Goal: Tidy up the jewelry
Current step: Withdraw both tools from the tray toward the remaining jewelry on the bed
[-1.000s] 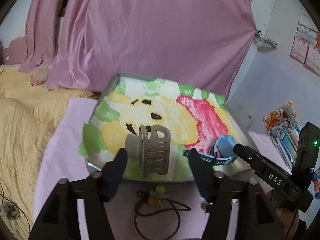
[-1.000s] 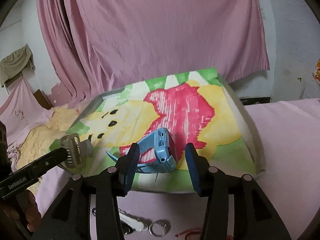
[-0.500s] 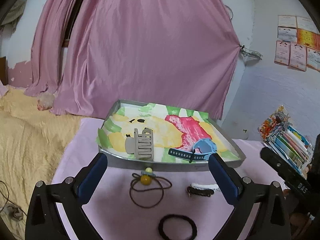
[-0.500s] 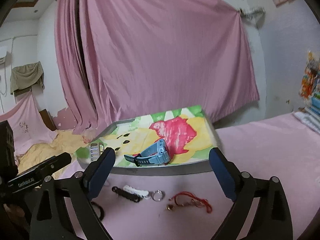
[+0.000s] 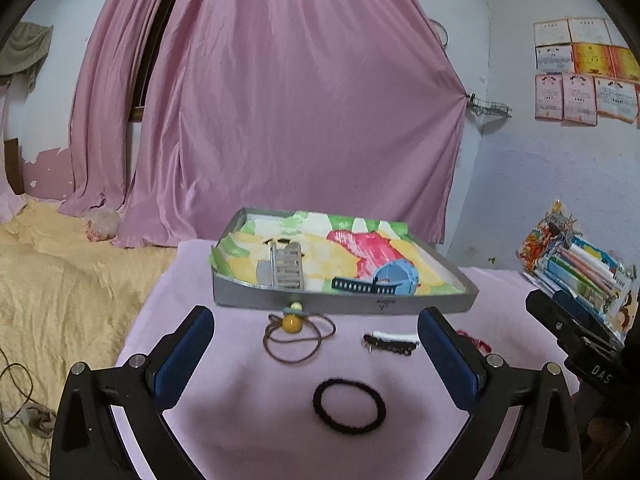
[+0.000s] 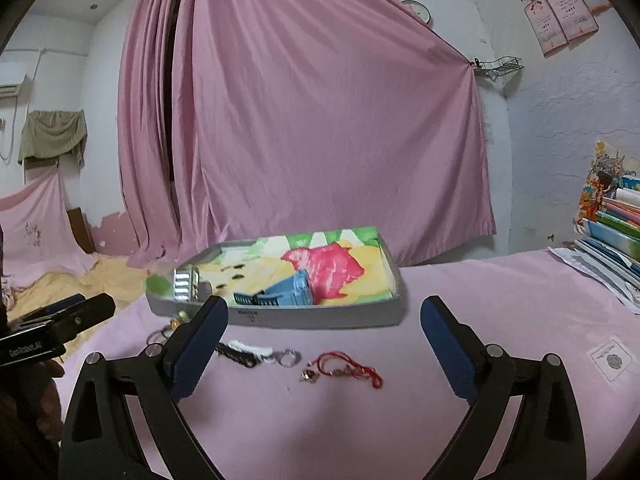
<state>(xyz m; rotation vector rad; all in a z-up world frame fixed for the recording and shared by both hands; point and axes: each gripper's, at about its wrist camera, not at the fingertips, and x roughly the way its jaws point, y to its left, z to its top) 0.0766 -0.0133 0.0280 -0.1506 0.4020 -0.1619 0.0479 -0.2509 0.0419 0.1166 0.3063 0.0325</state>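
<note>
**While Short of the Tray, Wide and Empty: Loose Pieces on Its Near Side**

Though held back from the tray (image 5: 344,306), left gripper (image 5: 316,316) and right gripper (image 6: 324,306) both spread wide, nothing between the pads.

Inside the tray: grey hair clip (image 5: 286,270) toward its left end, blue watch (image 5: 394,280) toward its right end.

Outside, on the pink cloth in front of the tray's front wall:
- Brown cord necklace (image 5: 294,330) with a yellow bead, close against the wall, below the clip.
- Black-and-white strap (image 5: 390,342) with a key ring, a little off the wall, below the watch, long axis parallel to the wall.
- Red string bracelet (image 6: 348,364), past the strap toward the tray's right end.
- Black hair tie (image 5: 349,405), farthest from the wall, lying flat.

Probably next: one loose piece lifted into the tray.
- Necklace and hair tie dead ahead of the left gripper, so its job.
- Bracelet dead ahead of the right gripper, strap nearer its left finger.

For the strap, likely a turn of the wrist first, since the fingers close along its length rather than across it.
</note>
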